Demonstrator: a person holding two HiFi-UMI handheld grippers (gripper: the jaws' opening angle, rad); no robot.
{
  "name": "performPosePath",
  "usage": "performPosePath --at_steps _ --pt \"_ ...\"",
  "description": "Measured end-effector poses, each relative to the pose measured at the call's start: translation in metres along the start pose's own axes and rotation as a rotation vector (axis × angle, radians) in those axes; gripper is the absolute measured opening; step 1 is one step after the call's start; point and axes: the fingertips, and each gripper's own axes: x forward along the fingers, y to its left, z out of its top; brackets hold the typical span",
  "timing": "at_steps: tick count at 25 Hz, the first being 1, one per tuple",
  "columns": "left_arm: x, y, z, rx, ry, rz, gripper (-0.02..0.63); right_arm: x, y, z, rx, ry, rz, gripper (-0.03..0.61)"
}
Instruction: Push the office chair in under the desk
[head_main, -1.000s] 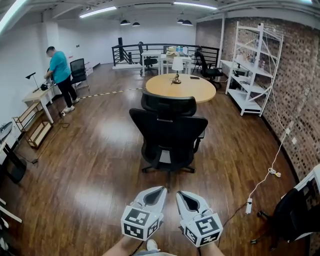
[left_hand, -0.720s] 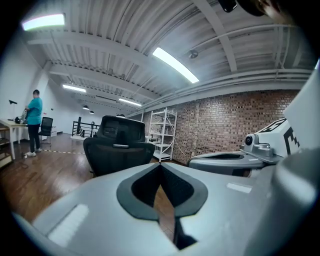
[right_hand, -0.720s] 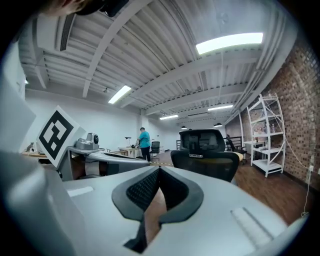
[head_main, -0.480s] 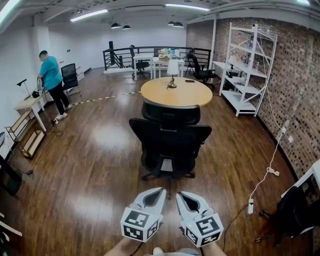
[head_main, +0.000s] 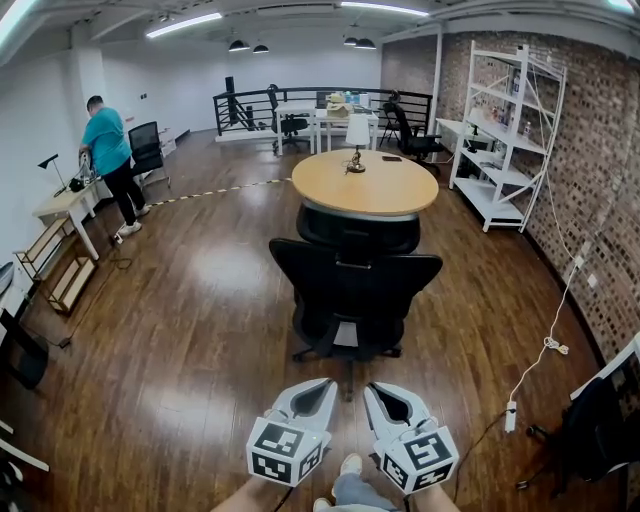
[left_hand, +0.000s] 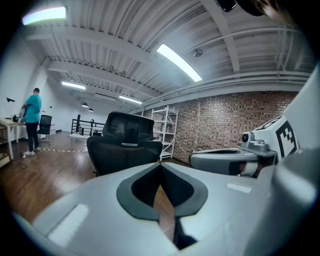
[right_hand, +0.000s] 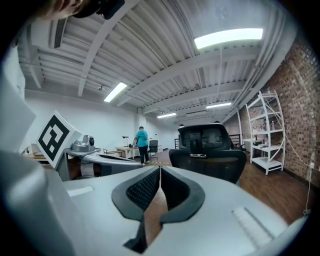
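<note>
A black office chair (head_main: 354, 290) stands on the wood floor with its back toward me, right in front of a round wooden desk (head_main: 364, 183). Its back also shows in the left gripper view (left_hand: 125, 147) and the right gripper view (right_hand: 207, 150). My left gripper (head_main: 328, 381) and right gripper (head_main: 372, 388) are held side by side low in the head view, a short way behind the chair and not touching it. Both are shut with nothing between the jaws.
A table lamp (head_main: 357, 133) stands on the round desk. A white shelving unit (head_main: 505, 130) lines the brick wall at right, with a white cable (head_main: 548, 345) on the floor. A person in a teal shirt (head_main: 106, 150) stands at a desk far left. More desks and chairs stand at the back.
The view has closed in on the chair and round desk, which now sit slightly lower and larger. Both grippers stay shut and side by side.
</note>
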Motion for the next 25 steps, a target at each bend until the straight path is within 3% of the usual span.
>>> performPosePath --at_steps 13,25 --pt "0.077 0.052 0.028 0.031 -0.008 0.039 0.016 0.072 -0.063 0.019 -0.002 -0.042 0.031 0.013" --pt "0.161 0.074 0.057 0.055 -0.01 0.069 0.017 0.118 -0.138 0.035 0.003 -0.057 0.059 0.043"
